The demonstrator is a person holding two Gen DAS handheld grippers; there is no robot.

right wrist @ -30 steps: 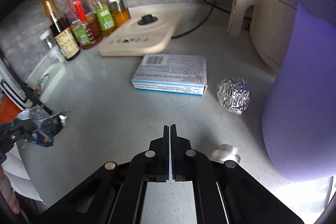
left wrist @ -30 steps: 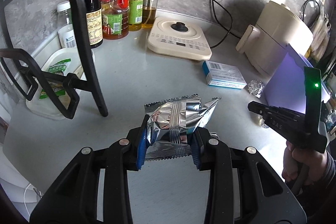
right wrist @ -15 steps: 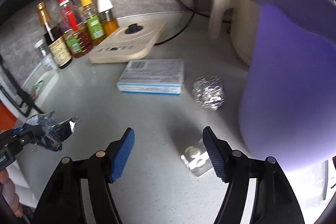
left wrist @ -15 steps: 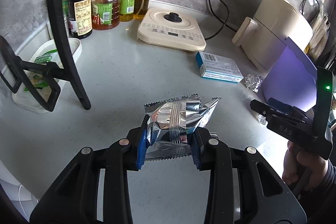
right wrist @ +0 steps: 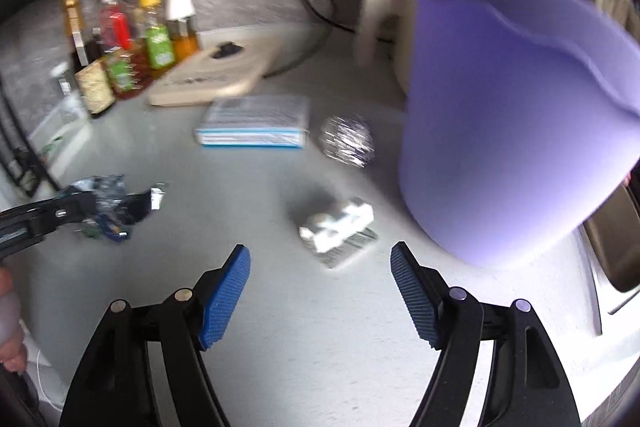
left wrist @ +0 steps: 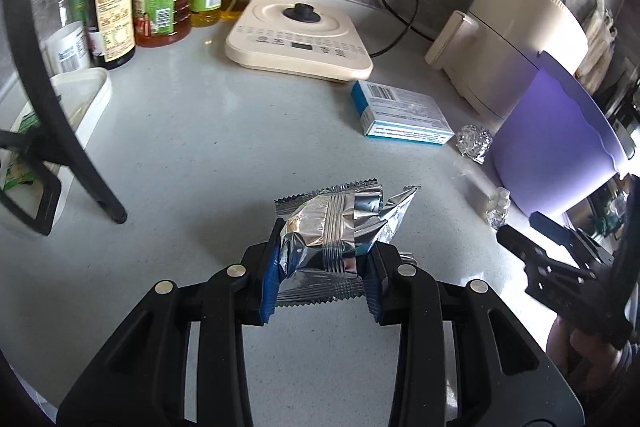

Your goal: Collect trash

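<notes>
The left gripper (left wrist: pixel 320 287) is clamping the foil wrapper (left wrist: pixel 336 227) at frame centre. The right gripper (right wrist: pixel 320 291), jaws apart, is nearing the blister pack (right wrist: pixel 338 229) on the counter (right wrist: pixel 248 195); it should centre it before closing.

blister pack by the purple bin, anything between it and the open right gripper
Nothing visible does. The right gripper is open, and only bare countertop lies between its blue pads and the small blister pack. The purple bin stands close to the pack's right, and the foil ball lies beyond it.
</notes>
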